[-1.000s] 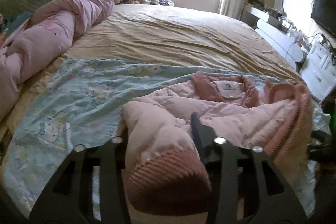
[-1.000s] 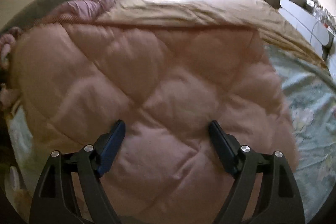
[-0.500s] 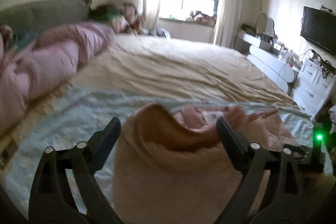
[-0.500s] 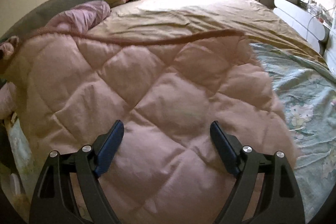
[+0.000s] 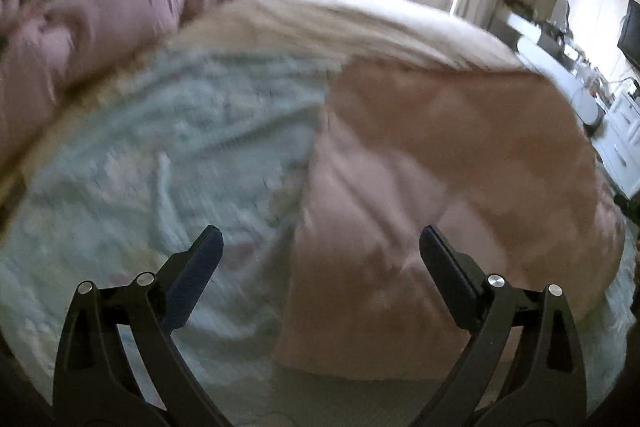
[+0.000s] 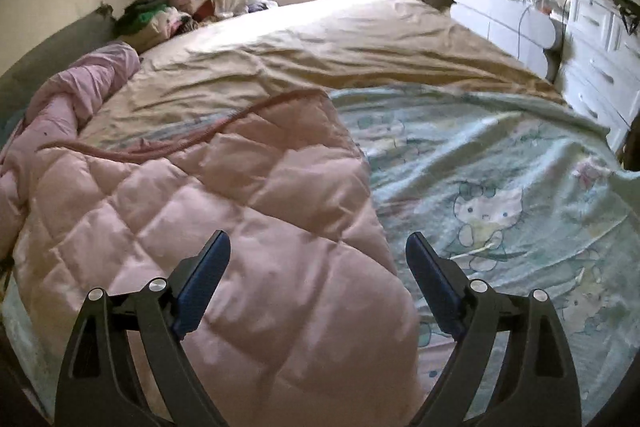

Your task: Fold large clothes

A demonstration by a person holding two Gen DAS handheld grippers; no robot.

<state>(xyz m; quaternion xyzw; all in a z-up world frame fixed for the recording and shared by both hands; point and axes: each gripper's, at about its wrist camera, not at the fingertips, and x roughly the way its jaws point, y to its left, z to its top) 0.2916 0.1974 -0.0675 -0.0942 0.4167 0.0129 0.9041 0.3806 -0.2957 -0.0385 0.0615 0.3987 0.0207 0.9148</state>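
A pink quilted jacket (image 6: 224, 211) lies folded, back side up, on a pale blue cartoon-print sheet (image 6: 500, 187) on the bed. It also shows in the blurred left wrist view (image 5: 440, 187), right of centre. My left gripper (image 5: 318, 247) is open and empty just above the jacket's left edge. My right gripper (image 6: 318, 255) is open and empty over the jacket's right edge, with a darker pink trim (image 6: 200, 135) beyond it.
A rolled pink duvet (image 6: 68, 99) lies along the bed's left side, with a clothes pile (image 6: 160, 15) at the far corner. A tan bedspread (image 6: 320, 43) covers the far bed. White drawers (image 6: 600, 39) stand on the right.
My left gripper has opened and let go of the jacket sleeve, then swung over the folded jacket. The jacket has settled flat. My right gripper has shifted right toward the jacket's edge.
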